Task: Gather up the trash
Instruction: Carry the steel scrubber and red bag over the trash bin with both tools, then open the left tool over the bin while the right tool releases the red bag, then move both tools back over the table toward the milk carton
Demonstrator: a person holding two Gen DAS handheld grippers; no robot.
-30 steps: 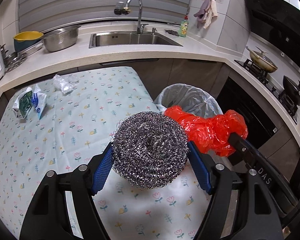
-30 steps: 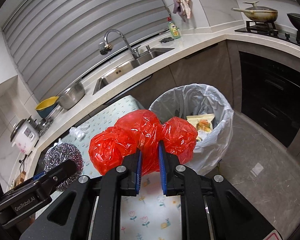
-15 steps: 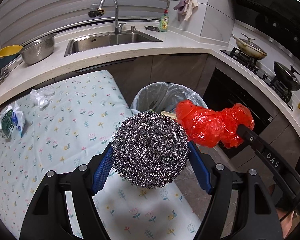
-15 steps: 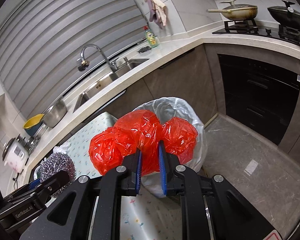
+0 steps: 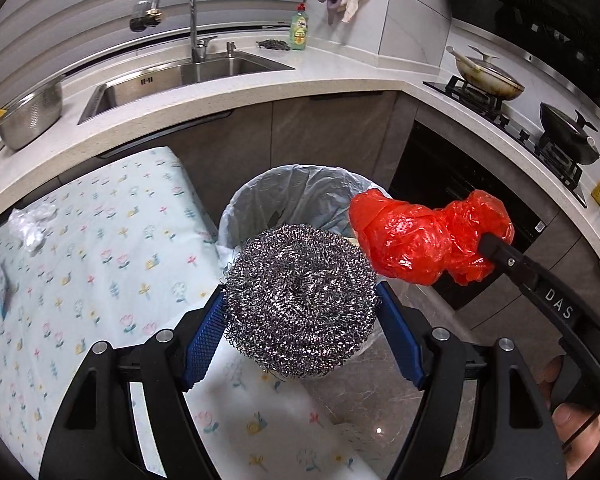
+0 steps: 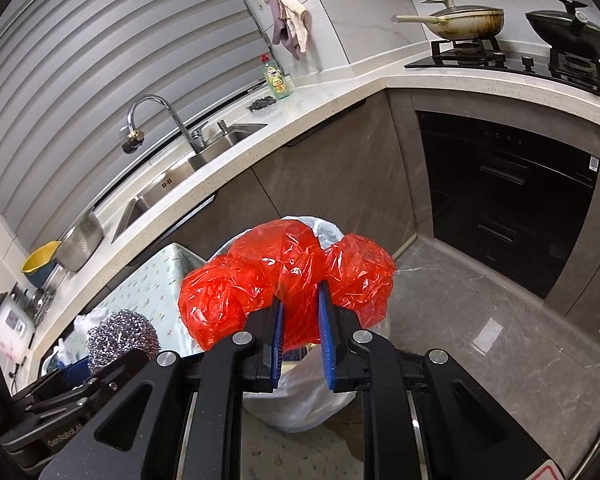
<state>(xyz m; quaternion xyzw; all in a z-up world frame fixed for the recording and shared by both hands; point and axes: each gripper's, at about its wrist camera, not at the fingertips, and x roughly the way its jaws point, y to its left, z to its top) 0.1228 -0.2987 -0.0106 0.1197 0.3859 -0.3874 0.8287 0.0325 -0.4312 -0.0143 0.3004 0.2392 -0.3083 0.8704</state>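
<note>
I am holding the steel scourer (image 5: 300, 304) clamped between the left gripper's (image 5: 300, 320) blue pads, off the floral table's (image 5: 100, 248) right edge. My right gripper (image 6: 302, 320) is pinching the crumpled red plastic bag (image 6: 288, 276) — both are hanging over the lined trash bin (image 5: 300, 196). Beyond it the counter (image 5: 332, 80) is carrying a sink (image 5: 180, 76).

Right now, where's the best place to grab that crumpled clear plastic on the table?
Pinch the crumpled plastic across its raised middle, coming straight down from above. It lies low on the tablecloth in a loose heap with no edge that stands up. Both grippers are full, with the scourer and the red bag.
</note>
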